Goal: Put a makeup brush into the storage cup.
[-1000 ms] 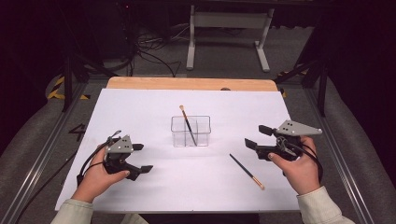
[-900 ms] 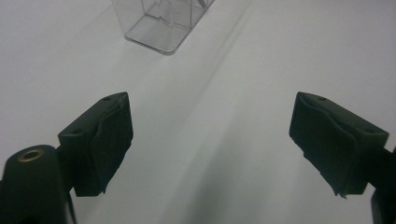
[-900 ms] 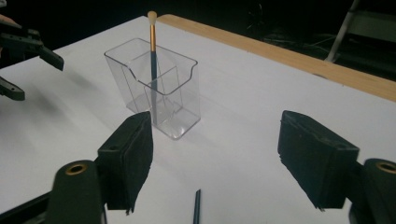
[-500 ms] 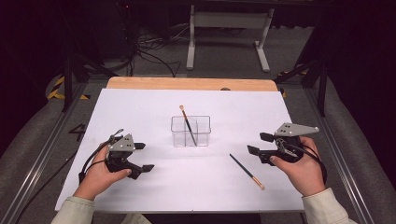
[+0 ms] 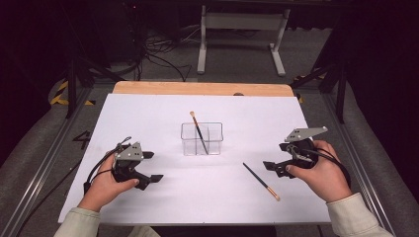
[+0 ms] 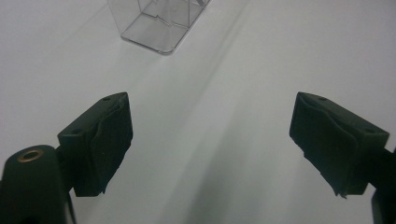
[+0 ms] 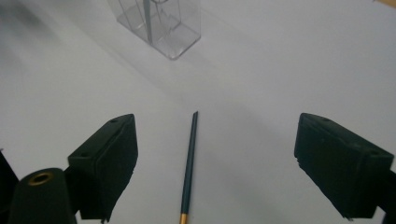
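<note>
High view: loose brush (image 5: 261,181) lies flat on the white sheet (image 5: 163,111), right of centre, near side; long axis runs diagonal, dark handle tip far-left, tan end near-right; second brush (image 5: 198,131) stands tilted in the clear divided box (image 5: 201,138) mid-sheet, tan end up and leaning far-left; left gripper (image 5: 148,167) held low at near left, jaws spread, nothing between them; right gripper (image 5: 276,163) at near right, just right of the loose brush, not touching it; a strip of wooden table (image 5: 197,88) shows past the sheet's far edge; beyond it a dark floor with cables (image 5: 158,59) and a grey stand (image 5: 242,34); metal rails run along both sides. Left gripper view: left gripper (image 6: 210,142) released, pads wide apart over bare white sheet (image 6: 233,70); corner of the clear box (image 6: 156,23) ahead at upper left. Right gripper view: right gripper (image 7: 215,161) released, jaws wide; loose brush (image 7: 189,161) lies between them on the sheet, dark tip pointing away toward the clear box (image 7: 161,25), gold band (image 7: 184,217) at the near edge.
</note>
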Demonstrator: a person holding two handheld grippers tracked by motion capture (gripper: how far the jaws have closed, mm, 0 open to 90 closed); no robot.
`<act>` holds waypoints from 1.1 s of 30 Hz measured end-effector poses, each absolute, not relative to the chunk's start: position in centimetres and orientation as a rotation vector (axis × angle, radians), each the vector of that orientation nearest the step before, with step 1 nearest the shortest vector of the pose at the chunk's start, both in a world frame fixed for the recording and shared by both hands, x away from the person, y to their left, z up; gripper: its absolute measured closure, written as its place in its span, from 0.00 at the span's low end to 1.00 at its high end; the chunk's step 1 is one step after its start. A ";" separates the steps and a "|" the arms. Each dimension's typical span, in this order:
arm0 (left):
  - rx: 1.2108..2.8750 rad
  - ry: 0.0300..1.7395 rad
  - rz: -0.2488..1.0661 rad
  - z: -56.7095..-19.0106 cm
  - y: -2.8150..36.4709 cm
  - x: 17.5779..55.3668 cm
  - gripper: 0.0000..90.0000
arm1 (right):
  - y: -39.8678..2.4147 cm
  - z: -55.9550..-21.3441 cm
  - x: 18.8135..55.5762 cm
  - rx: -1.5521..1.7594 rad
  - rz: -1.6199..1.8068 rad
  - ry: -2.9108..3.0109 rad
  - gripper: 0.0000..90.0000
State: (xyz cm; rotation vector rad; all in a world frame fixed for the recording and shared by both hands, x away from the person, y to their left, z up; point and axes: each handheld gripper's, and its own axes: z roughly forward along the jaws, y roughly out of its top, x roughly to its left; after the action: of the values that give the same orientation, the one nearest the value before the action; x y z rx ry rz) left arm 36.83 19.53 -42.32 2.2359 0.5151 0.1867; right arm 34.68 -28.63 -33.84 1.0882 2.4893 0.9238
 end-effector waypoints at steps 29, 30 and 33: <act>2.262 0.534 0.193 -42.2 20.1 36.4 0.16 | -26.6 -34.0 36.1 1.115 0.598 2.655 0.29; 2.259 0.543 0.195 -42.2 20.2 36.3 0.16 | -26.5 -34.1 36.2 1.116 0.590 2.660 0.29; 2.261 0.545 0.200 -42.3 20.3 36.2 0.16 | -26.3 -34.3 36.4 1.110 0.567 2.670 0.28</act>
State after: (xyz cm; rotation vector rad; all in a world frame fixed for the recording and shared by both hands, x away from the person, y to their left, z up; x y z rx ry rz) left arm 36.21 20.29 -42.25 2.2615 0.5449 0.2003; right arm 36.35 -26.33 -34.28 1.1096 2.6702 0.5670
